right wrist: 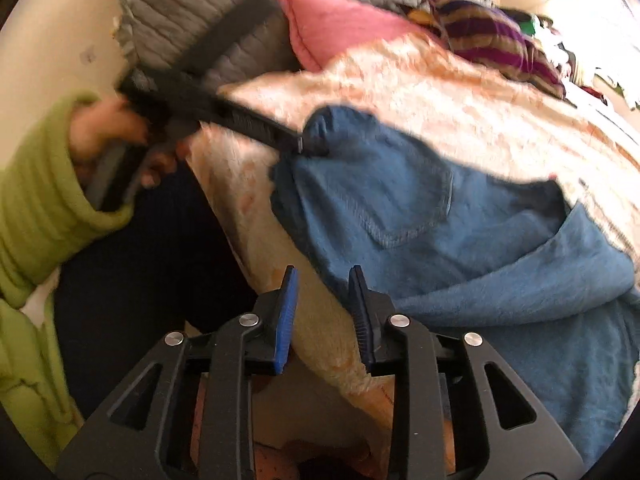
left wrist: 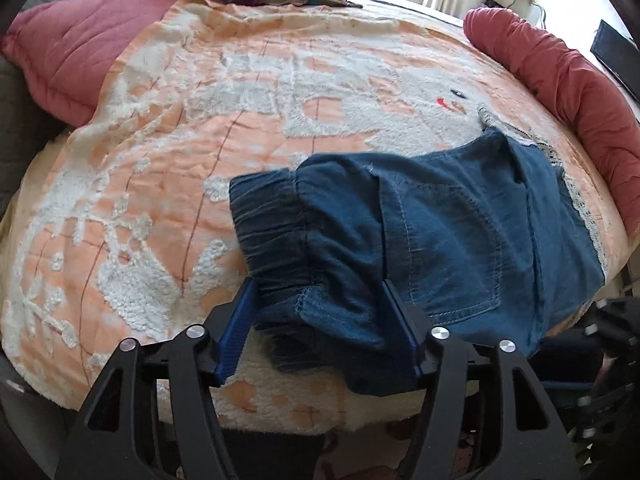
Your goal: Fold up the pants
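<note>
Blue pads of the left gripper (left wrist: 320,300) stand spread on either side of the pants' (left wrist: 440,232) gathered waistband, not pinching it. These pants lie folded on the bed's orange-and-white blanket (left wrist: 180,140), near its front edge. Over that edge the right gripper (right wrist: 322,280) hovers, its jaws parted and empty, the denim just beside them. A green sleeve (right wrist: 36,200) shows at left; red pillows (left wrist: 64,52) lie farther back.

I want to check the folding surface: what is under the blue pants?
The pants lie on a peach-and-white fluffy blanket. The blanket under the denim is covered, so nothing else can be confirmed there.
</note>
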`<state>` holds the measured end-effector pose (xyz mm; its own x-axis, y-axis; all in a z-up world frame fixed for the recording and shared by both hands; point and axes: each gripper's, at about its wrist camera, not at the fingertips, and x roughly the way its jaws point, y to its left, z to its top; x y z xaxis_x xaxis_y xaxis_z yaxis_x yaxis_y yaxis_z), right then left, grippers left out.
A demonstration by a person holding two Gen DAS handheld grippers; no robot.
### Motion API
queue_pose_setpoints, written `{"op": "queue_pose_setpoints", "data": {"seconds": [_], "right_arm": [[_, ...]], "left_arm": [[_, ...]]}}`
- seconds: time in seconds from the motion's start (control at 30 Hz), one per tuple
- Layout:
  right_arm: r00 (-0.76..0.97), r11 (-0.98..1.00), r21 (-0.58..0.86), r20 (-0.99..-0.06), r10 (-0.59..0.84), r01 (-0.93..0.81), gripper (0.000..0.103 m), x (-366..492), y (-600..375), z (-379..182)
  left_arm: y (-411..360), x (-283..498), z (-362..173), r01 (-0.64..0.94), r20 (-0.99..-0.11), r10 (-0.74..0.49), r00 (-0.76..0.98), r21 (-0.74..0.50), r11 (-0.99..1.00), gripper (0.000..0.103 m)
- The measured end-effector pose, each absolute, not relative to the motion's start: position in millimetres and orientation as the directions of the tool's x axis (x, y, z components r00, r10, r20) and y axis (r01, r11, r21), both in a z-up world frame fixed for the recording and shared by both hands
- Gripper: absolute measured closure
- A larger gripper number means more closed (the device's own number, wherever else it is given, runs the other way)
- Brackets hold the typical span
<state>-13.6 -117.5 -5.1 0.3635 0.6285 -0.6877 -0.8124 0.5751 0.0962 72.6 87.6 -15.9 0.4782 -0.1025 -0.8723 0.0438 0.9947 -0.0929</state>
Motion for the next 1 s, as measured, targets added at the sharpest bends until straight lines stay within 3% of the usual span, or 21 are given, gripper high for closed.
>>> {"op": "queue_pose_setpoints", "data": {"seconds": [0.1, 0.37, 0.53, 0.67, 0.73, 1.0], "right_arm": [[0.393, 0.603, 0.119, -0.658, 0.643, -0.789, 0.068, -1.0, -117.2, 6.7], [0.341, 0.68, 0.118, -0.796, 0.5, -0.724, 0.066, 27.2, -84.7, -48.1], [0.347, 0.674, 0.134, -0.775, 0.528, -0.726, 0.064, 24.8, -91.8, -39.3], [0.382, 0.679, 0.144, -0.734, 0.561, -0.72, 0.055, 13.6, -110.8, -25.6], [0.408, 0.692, 0.156, -0.709, 0.575, -0.705, 0.052, 8.6, -124.7, -13.6], [0.527, 0.775, 0.152, -0.653, 0.544, -0.613, 0.035, 11.8, -173.0, 15.2]], "left_arm": [[87.4, 70.9, -15.2, 0.046, -0.867, -0.101, 0.488, -0.091, 0.995, 0.041], [88.0, 67.5, -17.6, 0.036, -0.875, -0.096, 0.474, -0.09, 0.995, 0.033], [91.4, 59.1, -3.8, 0.022, -0.837, -0.101, 0.538, -0.106, 0.994, 0.033], [95.1, 43.9, 12.1, 0.011, -0.787, -0.121, 0.606, -0.144, 0.99, 0.015], [93.1, 35.8, 20.1, 0.015, -0.765, -0.127, 0.631, -0.152, 0.988, 0.011], [68.1, 19.4, 50.3, 0.06, -0.709, -0.161, 0.687, -0.166, 0.984, 0.005]]}}
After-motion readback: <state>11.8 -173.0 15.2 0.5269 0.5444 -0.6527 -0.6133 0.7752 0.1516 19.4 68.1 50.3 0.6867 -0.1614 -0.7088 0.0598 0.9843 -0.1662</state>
